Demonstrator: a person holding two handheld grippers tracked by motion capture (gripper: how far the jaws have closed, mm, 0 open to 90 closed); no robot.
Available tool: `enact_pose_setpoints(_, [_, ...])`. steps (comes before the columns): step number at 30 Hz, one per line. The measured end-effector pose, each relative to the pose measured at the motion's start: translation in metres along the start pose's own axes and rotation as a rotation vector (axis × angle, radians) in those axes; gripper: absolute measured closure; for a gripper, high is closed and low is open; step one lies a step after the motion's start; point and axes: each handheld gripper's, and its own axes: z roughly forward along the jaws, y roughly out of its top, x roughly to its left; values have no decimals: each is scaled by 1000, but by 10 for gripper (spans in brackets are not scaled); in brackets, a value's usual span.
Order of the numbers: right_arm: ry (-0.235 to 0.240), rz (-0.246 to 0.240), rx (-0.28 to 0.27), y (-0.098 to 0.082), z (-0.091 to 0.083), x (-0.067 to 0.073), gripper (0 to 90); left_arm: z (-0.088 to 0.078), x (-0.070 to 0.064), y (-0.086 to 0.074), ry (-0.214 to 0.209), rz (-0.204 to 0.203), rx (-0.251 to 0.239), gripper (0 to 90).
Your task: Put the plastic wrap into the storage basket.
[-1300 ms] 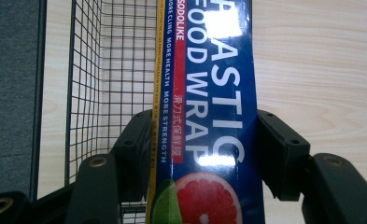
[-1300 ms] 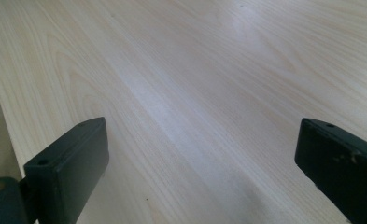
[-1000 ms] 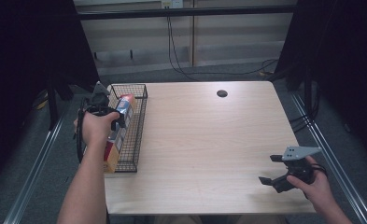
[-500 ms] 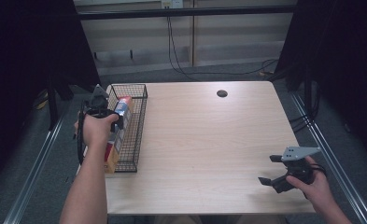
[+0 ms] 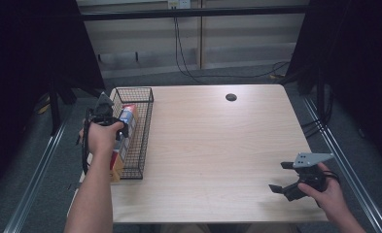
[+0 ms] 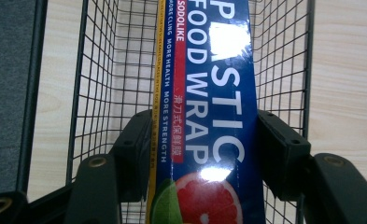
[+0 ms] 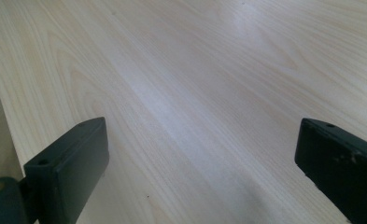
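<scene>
A long blue box of plastic food wrap (image 6: pixel 209 116) with a grapefruit picture lies lengthwise in the black wire basket (image 5: pixel 140 145) at the table's left edge. My left gripper (image 6: pixel 204 154) is shut on the box, one black jaw pressed to each long side. In the high view the left gripper (image 5: pixel 105 114) sits over the basket with the box (image 5: pixel 126 119) under the hand. At the table's front right corner my right gripper (image 5: pixel 288 182) is held low over bare wood. In its own view the right gripper (image 7: pixel 200 163) has jaws standing wide apart with nothing between them.
The light wooden table (image 5: pixel 217 145) has a dark round grommet (image 5: pixel 231 97) near its far edge. Metal rails run along the floor on both sides. Cables hang down the wall behind the table.
The left hand with the box has shifted slightly, staying over the basket. The right gripper has kept still.
</scene>
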Motion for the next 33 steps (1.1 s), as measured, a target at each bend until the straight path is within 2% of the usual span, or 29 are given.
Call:
enact_pose_setpoints(3, [-1, 1, 1, 0, 0, 0, 28, 1, 1, 0, -2, -5, 0, 429])
enact_pose_setpoints(4, [0, 1, 1, 0, 0, 0, 28, 2, 2, 1, -1, 10, 4, 429])
enact_pose_setpoints(8, [5, 3, 0, 0, 0, 0, 28, 4, 0, 1, 0, -12, 0, 428])
enact_pose_setpoints(11, [3, 2, 0, 0, 1, 0, 28, 4, 0, 1, 0, -3, -6, 427])
enact_pose_setpoints(16, [6, 1, 0, -1, 1, 0, 28, 7, -1, 1, 0, -15, -10, 425])
enact_pose_setpoints(18, [6, 1, -1, 0, 1, 0, 28, 8, -1, 1, -1, -8, -6, 424])
enact_pose_setpoints(19, [6, -1, 0, 0, 2, 0, 28, 9, -3, 1, 1, -23, -14, 423])
enact_pose_setpoints(25, [5, 1, 7, -1, 2, 0, 28, 10, -3, 1, 3, -21, -16, 418])
enact_pose_setpoints(27, [7, 0, 4, 0, 2, 0, 28, 10, -2, 1, 7, -5, -18, 415])
enact_pose_setpoints(31, [6, -1, 9, 0, 2, 1, 28, 10, -3, 1, 3, -1, -14, 410])
enact_pose_setpoints(32, [7, -1, 9, 0, 2, 1, 28, 10, -5, 0, -2, -23, -19, 405])
enact_pose_setpoints(33, [7, -1, 9, 0, 3, 1, 28, 10, -4, 0, -11, -13, -16, 398])
